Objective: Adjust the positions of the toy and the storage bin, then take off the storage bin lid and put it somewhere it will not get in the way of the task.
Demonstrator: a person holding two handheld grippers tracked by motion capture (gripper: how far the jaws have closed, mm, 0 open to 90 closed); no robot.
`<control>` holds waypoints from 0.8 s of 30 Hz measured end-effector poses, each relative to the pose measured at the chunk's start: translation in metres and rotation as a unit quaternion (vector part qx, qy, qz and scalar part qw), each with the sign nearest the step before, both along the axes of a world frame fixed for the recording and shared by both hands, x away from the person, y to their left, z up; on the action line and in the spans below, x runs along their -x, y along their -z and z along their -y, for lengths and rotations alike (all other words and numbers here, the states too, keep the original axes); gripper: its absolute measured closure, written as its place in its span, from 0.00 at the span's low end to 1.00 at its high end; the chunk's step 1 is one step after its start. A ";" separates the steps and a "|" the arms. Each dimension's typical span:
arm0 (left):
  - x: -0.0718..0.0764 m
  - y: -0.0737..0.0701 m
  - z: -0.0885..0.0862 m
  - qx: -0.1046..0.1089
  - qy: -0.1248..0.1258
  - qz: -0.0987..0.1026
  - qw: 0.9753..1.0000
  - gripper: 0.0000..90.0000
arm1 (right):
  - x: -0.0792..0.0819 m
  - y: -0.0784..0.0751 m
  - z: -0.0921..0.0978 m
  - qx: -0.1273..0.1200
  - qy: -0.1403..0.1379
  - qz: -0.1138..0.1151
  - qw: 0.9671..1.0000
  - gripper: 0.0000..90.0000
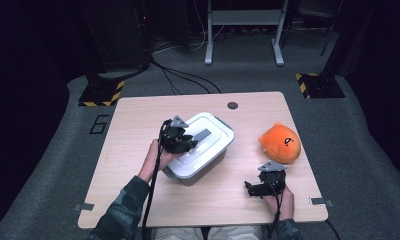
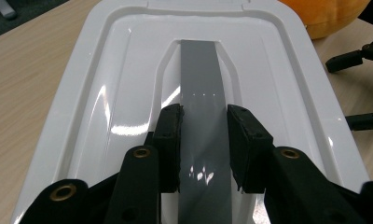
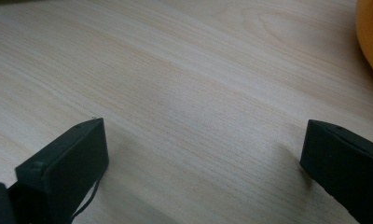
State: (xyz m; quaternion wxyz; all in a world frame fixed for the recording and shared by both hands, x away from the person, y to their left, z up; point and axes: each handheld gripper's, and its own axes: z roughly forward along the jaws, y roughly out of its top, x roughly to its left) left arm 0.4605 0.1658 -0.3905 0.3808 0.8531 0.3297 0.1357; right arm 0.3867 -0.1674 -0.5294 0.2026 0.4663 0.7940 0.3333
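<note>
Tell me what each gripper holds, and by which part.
The left gripper has its jaws on either side of the grey handle on the white box lid, closed on it. The right gripper is open over the table, holding nothing.

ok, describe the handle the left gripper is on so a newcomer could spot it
Start at the wooden table, then the white lidded box left of centre. The handle is the flat grey strip along the lid's recess, between the left gripper jaws, the only grey on glossy white.
</note>
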 end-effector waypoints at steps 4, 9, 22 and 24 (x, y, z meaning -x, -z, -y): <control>0.002 0.000 0.003 0.000 0.002 -0.001 1.000 0.74 | -0.001 0.000 0.000 0.001 0.000 0.000 1.000 0.00; 0.002 0.000 0.003 -0.003 0.002 0.000 1.000 0.74 | -0.001 0.000 0.001 -0.001 0.000 -0.001 1.000 0.00; 0.006 -0.001 0.007 -0.009 0.009 0.005 1.000 0.74 | -0.001 0.000 0.001 -0.002 0.000 -0.001 1.000 0.01; 0.006 -0.001 0.008 -0.010 0.011 0.007 1.000 0.74 | -0.001 0.000 0.001 -0.003 -0.001 -0.001 1.000 0.01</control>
